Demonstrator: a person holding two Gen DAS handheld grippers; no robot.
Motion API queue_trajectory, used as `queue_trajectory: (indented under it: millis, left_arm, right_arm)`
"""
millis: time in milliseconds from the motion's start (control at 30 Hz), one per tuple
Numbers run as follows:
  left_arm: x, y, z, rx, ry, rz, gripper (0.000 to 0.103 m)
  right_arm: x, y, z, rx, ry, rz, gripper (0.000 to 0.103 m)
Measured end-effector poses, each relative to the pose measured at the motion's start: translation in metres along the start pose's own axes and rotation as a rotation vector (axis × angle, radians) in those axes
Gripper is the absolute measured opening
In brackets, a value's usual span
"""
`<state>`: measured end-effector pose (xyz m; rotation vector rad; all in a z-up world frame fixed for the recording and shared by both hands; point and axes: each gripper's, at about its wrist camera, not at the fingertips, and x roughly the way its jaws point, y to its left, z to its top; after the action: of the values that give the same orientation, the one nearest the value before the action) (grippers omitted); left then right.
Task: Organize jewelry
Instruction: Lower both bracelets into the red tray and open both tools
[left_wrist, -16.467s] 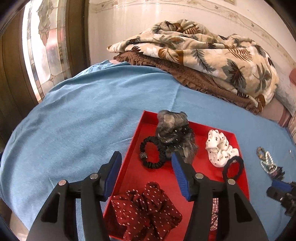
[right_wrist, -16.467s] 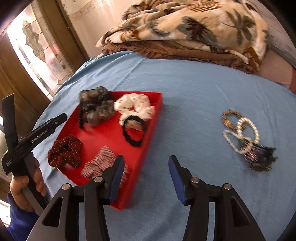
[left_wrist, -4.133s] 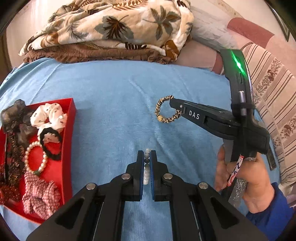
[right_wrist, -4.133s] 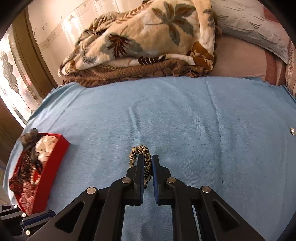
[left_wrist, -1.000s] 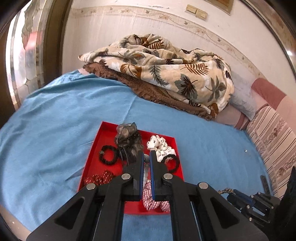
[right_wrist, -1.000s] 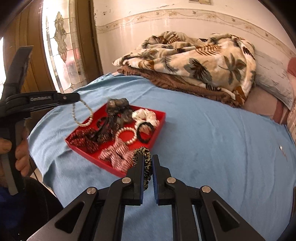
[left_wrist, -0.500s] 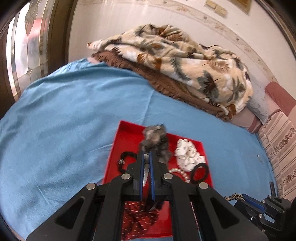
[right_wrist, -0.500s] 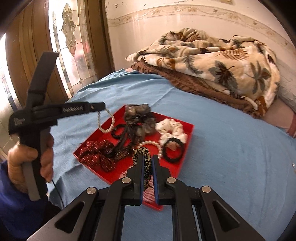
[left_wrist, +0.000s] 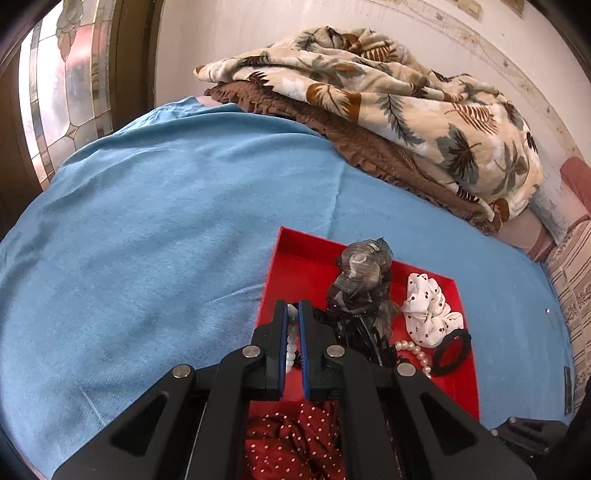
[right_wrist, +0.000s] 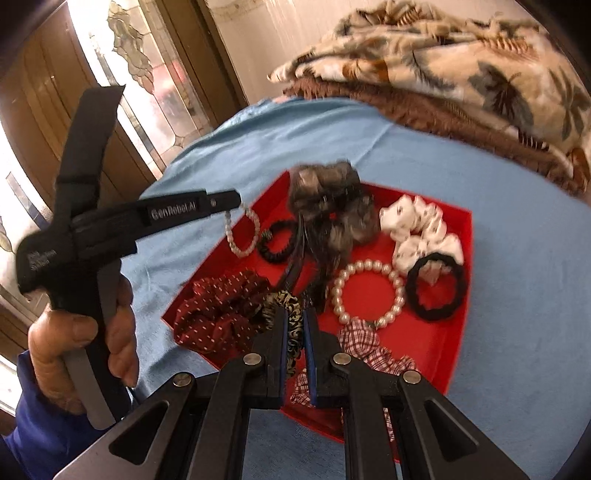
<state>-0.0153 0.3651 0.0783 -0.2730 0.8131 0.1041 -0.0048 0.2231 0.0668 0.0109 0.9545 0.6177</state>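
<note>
A red tray (left_wrist: 295, 243) (right_wrist: 463, 306) lies on the blue bedspread and holds scrunchies and a pearl bracelet (right_wrist: 367, 291). My left gripper (left_wrist: 292, 308) is shut on a second pearl bracelet (left_wrist: 291, 339), which hangs over the tray's left part (right_wrist: 240, 232). My right gripper (right_wrist: 294, 317) is shut on a gold-and-black beaded bracelet (right_wrist: 291, 310), held just above the tray's near side. The tray also holds a grey scrunchie (right_wrist: 332, 210), a white dotted scrunchie (right_wrist: 417, 229), a black hair tie (right_wrist: 436, 288) and a dark red dotted scrunchie (right_wrist: 221, 314).
Folded leaf-print and brown blankets (left_wrist: 388, 110) are stacked at the back of the bed against the wall. A stained-glass door (left_wrist: 66, 96) stands at the left. A striped pillow (left_wrist: 569, 280) lies at the far right. Blue bedspread (left_wrist: 147, 240) spreads left of the tray.
Both grippers have moved closer over the tray. The left one has shifted toward the tray's left side with its pearl bracelet; the right one now hangs above the near scrunchies.
</note>
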Motion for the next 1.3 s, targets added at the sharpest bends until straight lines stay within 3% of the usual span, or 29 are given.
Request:
queue_trajectory:
  millis: [367,1300]
  left_arm:
    - [0.007,-0.018,-0.007,0.097,-0.010,0.089,0.006]
    - [0.021,-0.016,-0.018,0.135,0.037,0.165,0.006]
  right_arm:
    - [0.019,0.002,-0.009,-0.015,0.054,0.000,0.010]
    - [0.030,-0.002,-0.019,-0.017,0.076,-0.051,0.010]
